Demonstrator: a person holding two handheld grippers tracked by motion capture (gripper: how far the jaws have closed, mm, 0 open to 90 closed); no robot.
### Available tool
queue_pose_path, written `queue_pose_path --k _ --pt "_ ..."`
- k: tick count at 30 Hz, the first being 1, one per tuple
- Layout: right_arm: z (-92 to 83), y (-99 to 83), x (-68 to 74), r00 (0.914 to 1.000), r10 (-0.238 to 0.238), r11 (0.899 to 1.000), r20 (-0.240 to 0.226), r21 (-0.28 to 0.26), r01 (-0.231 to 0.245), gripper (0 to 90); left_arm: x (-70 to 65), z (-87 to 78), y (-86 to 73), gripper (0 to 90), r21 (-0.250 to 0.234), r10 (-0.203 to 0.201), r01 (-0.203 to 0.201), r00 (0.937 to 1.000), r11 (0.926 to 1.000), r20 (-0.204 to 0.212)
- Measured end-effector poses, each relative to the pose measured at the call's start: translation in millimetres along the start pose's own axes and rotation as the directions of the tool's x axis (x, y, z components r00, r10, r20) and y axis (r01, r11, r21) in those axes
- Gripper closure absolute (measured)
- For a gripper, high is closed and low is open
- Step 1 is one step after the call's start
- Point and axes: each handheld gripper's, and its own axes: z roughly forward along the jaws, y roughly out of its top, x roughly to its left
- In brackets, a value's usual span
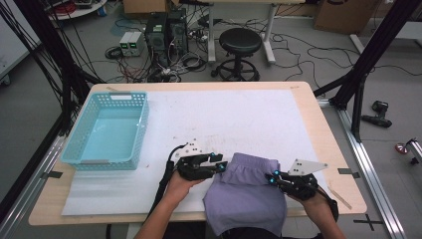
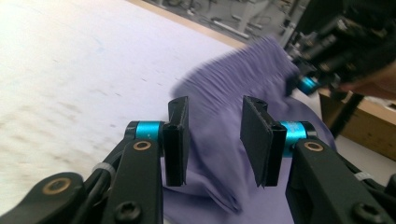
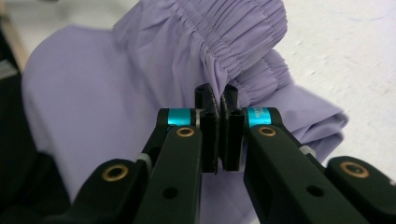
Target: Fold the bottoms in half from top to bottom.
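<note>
A lilac garment with a gathered elastic waistband lies crumpled at the near edge of the table and hangs partly over it. My left gripper is at the cloth's left edge. In the left gripper view its jaws stand open, with the garment just beyond and below them and neither pad pressing on it. My right gripper is at the cloth's right side. Its jaws are shut to a thin slit, tips against the waistband. Whether a fold is pinched I cannot tell.
A light blue plastic basket stands at the left of the table, on the white mat. Beyond the table's far edge are a black stool, computer boxes and cables on the floor. Black frame posts rise at both sides.
</note>
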Motion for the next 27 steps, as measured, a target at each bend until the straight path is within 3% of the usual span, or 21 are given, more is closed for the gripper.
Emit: queue_pose_path --k 1,3,6,8,10,13,15,16,19,21,23,26,27 --pt "-2.2 -1.5 1.8 0.9998 -0.004 1.0 -0.021 0.002 0.004 85.2 1.6 -1.5 0.7 61.8 -0.003 -0.001 0.001 1.0 1.0 -0.007" --pt "-8.7 -3.7 5.0 0.9984 -0.017 1.0 -0.054 -0.007 0.017 71.4 3.9 -4.8 1.9 61.8 -0.019 0.005 -0.006 0.9995 0.9998 -0.03" --pt "-27.0 -2.0 4.4 0.9928 0.046 0.993 -0.111 -0.1 -0.057 65.8 6.7 -6.8 2.8 62.2 -0.048 0.008 -0.012 0.9975 0.9988 -0.071" --pt "-38.1 3.6 -2.4 0.9906 0.103 0.976 -0.09 -0.182 -0.118 62.6 9.5 -5.3 2.2 62.4 -0.048 0.001 -0.005 0.9963 0.9989 -0.086" --pt "-40.8 11.1 -14.1 0.9856 0.168 0.961 -0.018 -0.219 -0.168 63.0 12.9 -2.8 1.0 62.6 -0.033 -0.011 0.007 0.9945 0.9994 -0.104" --pt "-29.8 22.5 -33.4 0.9647 0.247 0.956 0.091 -0.186 -0.227 58.3 18.1 -0.5 -0.1 62.7 -0.018 -0.036 0.034 0.9919 0.9993 -0.122" --pt "-18.4 27.2 -43.7 0.9564 0.278 0.951 0.089 -0.168 -0.261 55.9 21.6 3.2 -1.1 63.6 0.016 -0.053 0.055 0.989 0.9983 -0.138" --pt "-11.7 29.1 -46.7 0.9533 0.282 0.952 0.107 -0.15 -0.265 55.7 23.3 6.0 -1.8 63.9 0.037 -0.055 0.061 0.988 0.9974 -0.144" --pt "10.0 30.1 -51.1 0.9579 0.255 0.967 0.132 -0.03 -0.253 57.4 25.2 17.2 -5.1 65.2 0.12 -0.072 0.088 0.988 0.9889 -0.137" --pt "19.8 25.3 -51.4 0.9624 0.244 0.967 0.119 0.042 -0.25 57.4 24.7 25.1 -7.6 64.4 0.179 -0.069 0.094 0.9877 0.9794 -0.14" --pt "24.2 18.2 -51.1 0.963 0.25 0.963 0.1 0.077 -0.258 54.7 24.8 30.8 -9.3 64.0 0.218 -0.064 0.092 0.9891 0.9717 -0.132" --pt "25.5 8.6 -52.5 0.9654 0.239 0.961 0.104 0.116 -0.25 50.2 24.0 38.7 -9.1 63.6 0.288 -0.051 0.087 0.9902 0.9536 -0.13" --pt "25.6 5.3 -53.3 0.9628 0.249 0.957 0.104 0.125 -0.261 50.1 23.0 40.1 -8.6 63.7 0.292 -0.043 0.08 0.9903 0.9531 -0.132"
